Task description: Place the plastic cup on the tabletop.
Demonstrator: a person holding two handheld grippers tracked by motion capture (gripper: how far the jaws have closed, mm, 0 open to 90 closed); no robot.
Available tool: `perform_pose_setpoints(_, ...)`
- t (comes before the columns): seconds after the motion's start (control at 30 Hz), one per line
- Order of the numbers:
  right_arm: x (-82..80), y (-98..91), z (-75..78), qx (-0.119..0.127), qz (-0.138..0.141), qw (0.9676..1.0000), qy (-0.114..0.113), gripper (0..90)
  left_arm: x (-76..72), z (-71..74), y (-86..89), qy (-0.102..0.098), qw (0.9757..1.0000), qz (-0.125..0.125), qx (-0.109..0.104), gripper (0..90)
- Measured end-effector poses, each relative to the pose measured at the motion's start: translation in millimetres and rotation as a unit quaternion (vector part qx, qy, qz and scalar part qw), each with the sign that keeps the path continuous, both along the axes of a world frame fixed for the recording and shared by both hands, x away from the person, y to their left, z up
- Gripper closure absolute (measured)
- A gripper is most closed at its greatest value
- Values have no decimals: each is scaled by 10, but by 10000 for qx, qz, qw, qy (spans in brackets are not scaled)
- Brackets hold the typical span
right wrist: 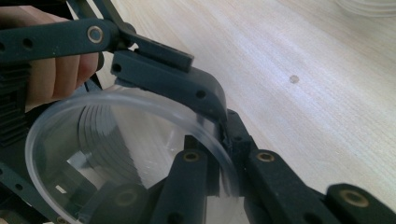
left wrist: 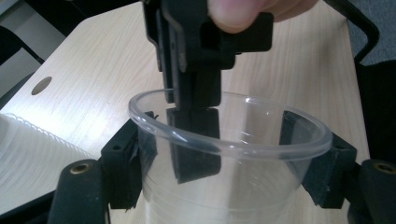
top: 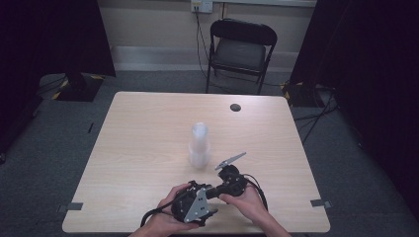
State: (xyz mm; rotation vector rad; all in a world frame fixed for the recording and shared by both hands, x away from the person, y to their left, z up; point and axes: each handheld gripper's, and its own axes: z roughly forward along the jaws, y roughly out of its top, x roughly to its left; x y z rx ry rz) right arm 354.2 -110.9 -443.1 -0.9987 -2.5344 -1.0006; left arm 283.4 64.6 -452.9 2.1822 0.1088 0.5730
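Right now both hands are meeting low over the near edge of the tabletop [top: 148, 128], and a single clear plastic cup [left wrist: 224, 154] is sitting between the two tools. In the left gripper view, the left tool [left wrist: 233, 154] is cradling the cup from outside, one black jaw pressing on each side of the cup's wall just under the rolled rim, so it is clamping the cup around its body. From above in that same view, the right tool [left wrist: 191, 100] is coming down onto the far rim, a thumb resting on its top. In the right gripper view, the right tool's [right wrist: 219, 154] jaws are pressed almost together and pinching the cup's thin rim, one jaw inside the cup and one outside. The cup [right wrist: 116, 154] is lying tilted there, its mouth turned towards that camera, with the left tool's jaw arching over its upper edge and fingers showing behind. In the high view, the left tool [top: 190, 205] and the right tool [top: 230, 180] are touching nose to nose, and a tall stack of clear cups [top: 199, 144] is standing upright near them, further in on the tabletop.
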Motion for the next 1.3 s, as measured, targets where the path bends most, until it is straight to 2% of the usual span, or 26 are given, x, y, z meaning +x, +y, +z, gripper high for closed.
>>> perform_pose_setpoints(0.1, 10, -11, -1, 20, -34, 10000, -10, 830, 13, -8, 23, 76, 9999, 63, -137, 283)
perform_pose_setpoints(0.17, 15, -18, -1, 52, -71, 10000, -27, 787, 33, 1, 45, 66, 9999, 64, -135, 285)
perform_pose_setpoints(0.23, 17, -22, 2, 88, -88, 9999, -39, 775, 42, -1, 64, 120, 9995, 116, -259, 285)
perform_pose_setpoints(0.37, 16, -44, 25, 237, -130, 9995, -177, 731, 67, -1, 99, 352, 9986, 166, -348, 282)
perform_pose_setpoints(0.57, 16, -101, 40, 365, -215, 9986, -302, 669, 73, 7, 106, 455, 9974, 211, -524, 283)
perform_pose_setpoints(0.63, 17, -119, 48, 389, -247, 9982, -389, 610, 90, -1, 120, 493, 9968, 276, -561, 283)
perform_pose_setpoints(0.7, 20, -136, 55, 413, -270, 9978, -445, 603, 107, -6, 134, 551, 9962, 329, -581, 284)
perform_pose_setpoints(0.8, 24, -149, 66, 475, -322, 9970, -520, 584, 122, -12, 152, 627, 9947, 402, -710, 284)
perform_pose_setpoints(1.0, 31, -174, 105, 697, -345, 9943, -725, 549, 195, -3, 220, 829, 9922, 526, -769, 286)
perform_pose_setpoints(1.03, 26, -183, 115, 796, -349, 9933, -766, 542, 195, -5, 224, 880, 9912, 552, -821, 286)
perform_pose_setpoints(1.2, 21, -216, 155, 1009, -399, 9895, -953, 527, 211, -3, 279, 919, 9898, 622, -891, 286)
perform_pose_setpoints(1.27, 21, -234, 173, 1069, -418, 9882, -1018, 517, 217, -11, 306, 1002, 9881, 676, -955, 286)
perform_pose_setpoints(1.3, 19, -242, 181, 1100, -443, 9873, -1056, 511, 222, -18, 317, 1096, 9855, 709, -1082, 286)
